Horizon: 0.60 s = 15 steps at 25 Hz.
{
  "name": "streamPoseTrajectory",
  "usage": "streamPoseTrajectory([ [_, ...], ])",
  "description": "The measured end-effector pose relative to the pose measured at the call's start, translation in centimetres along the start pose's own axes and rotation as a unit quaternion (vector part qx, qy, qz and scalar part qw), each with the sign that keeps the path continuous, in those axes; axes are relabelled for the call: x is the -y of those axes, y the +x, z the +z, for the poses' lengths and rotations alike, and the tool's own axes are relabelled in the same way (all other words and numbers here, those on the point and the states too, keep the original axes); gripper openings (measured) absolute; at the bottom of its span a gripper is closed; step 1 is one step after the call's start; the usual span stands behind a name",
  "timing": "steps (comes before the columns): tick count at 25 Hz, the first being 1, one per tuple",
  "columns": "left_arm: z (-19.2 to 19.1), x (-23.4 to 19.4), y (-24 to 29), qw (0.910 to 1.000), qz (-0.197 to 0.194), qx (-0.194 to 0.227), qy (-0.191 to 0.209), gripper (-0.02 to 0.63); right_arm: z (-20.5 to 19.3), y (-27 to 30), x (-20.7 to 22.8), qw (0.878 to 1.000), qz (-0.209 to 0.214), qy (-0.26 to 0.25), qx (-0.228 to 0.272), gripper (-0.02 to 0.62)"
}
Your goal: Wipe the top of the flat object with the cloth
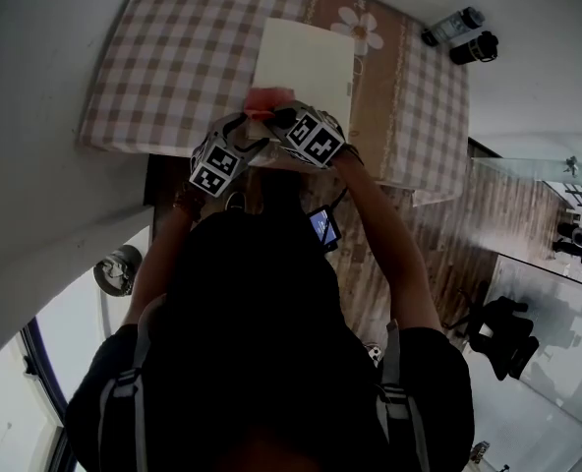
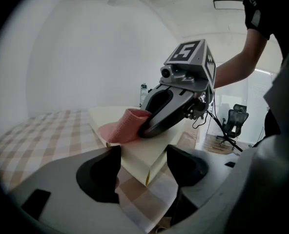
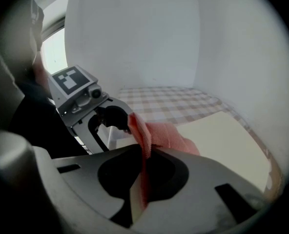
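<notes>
A cream flat object (image 1: 304, 59) lies on the checkered table (image 1: 163, 57). The pink cloth (image 1: 268, 99) rests on the near end of it. My right gripper (image 1: 279, 116) is shut on the pink cloth (image 3: 160, 133), which is pinched upright between the jaws of the right gripper (image 3: 143, 172) and spreads over the flat object (image 3: 222, 135). In the left gripper view the right gripper (image 2: 147, 126) presses the cloth (image 2: 121, 126) onto the flat object (image 2: 139, 152). My left gripper (image 2: 142, 165) is open, its jaws on either side of the object's near corner. The left gripper (image 1: 244, 138) sits just left of the right one.
Two dark bottles (image 1: 455, 25) (image 1: 475, 47) stand at the table's far right corner. A flower print (image 1: 360, 28) marks the cloth beside the flat object. A black office chair (image 1: 502, 337) stands on the floor to the right. The table's near edge runs right under both grippers.
</notes>
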<state>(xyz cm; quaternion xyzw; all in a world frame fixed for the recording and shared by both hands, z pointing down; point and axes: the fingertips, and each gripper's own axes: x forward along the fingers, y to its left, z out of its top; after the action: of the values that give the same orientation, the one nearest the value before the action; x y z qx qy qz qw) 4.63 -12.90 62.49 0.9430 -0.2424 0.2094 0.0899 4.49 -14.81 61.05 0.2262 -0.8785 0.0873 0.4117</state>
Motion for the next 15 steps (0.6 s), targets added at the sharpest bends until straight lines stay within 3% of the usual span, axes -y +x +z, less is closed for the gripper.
streamPoseTrajectory([
  [15, -0.4, -0.1, 0.2, 0.9998, -0.006, -0.003, -0.02, 0.318, -0.6, -1.3, -4.4, 0.999, 0.029, -0.013, 0.018, 0.017],
])
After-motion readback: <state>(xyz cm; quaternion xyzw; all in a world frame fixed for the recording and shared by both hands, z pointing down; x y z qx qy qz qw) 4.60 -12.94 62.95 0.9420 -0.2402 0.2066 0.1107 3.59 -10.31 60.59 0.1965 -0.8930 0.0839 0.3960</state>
